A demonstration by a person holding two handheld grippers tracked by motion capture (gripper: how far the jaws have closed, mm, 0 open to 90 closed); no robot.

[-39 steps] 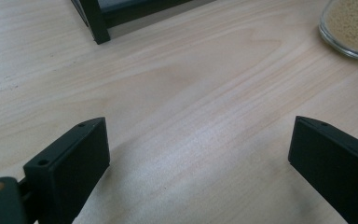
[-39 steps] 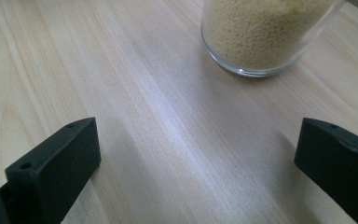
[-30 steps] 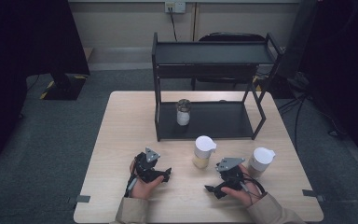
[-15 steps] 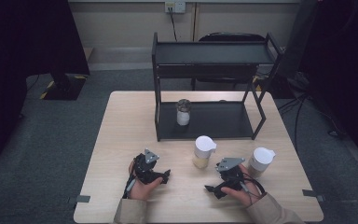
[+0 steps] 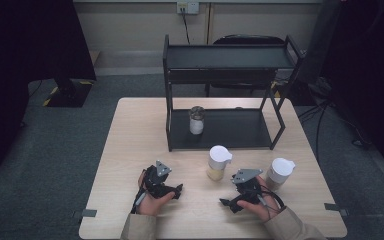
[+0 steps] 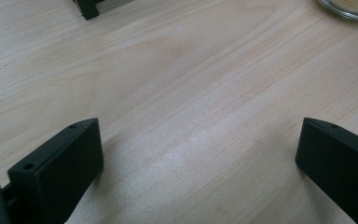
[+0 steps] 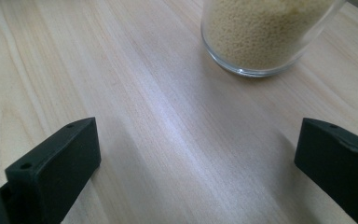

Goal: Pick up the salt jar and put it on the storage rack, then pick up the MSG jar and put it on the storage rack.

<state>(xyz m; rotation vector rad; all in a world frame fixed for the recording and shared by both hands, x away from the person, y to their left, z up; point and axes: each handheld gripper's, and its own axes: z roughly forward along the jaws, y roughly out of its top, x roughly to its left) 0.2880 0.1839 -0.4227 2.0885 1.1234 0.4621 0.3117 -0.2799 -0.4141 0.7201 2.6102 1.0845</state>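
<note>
Both grippers rest low near the table's [image 5: 130, 150] front edge. The left gripper [image 5: 176, 190], its jaws just widened and empty, faces bare wood. The right gripper [image 5: 226, 203], spread and empty, points at the grain jar [image 7: 265, 32] standing just ahead, likely lining up a grasp.

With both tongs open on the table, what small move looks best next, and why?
Probably ease the right tongs forward around the clear glass jar of yellow grains: their jaws stand open and empty, and that jar sits just ahead of them on the light wooden table.
</note>
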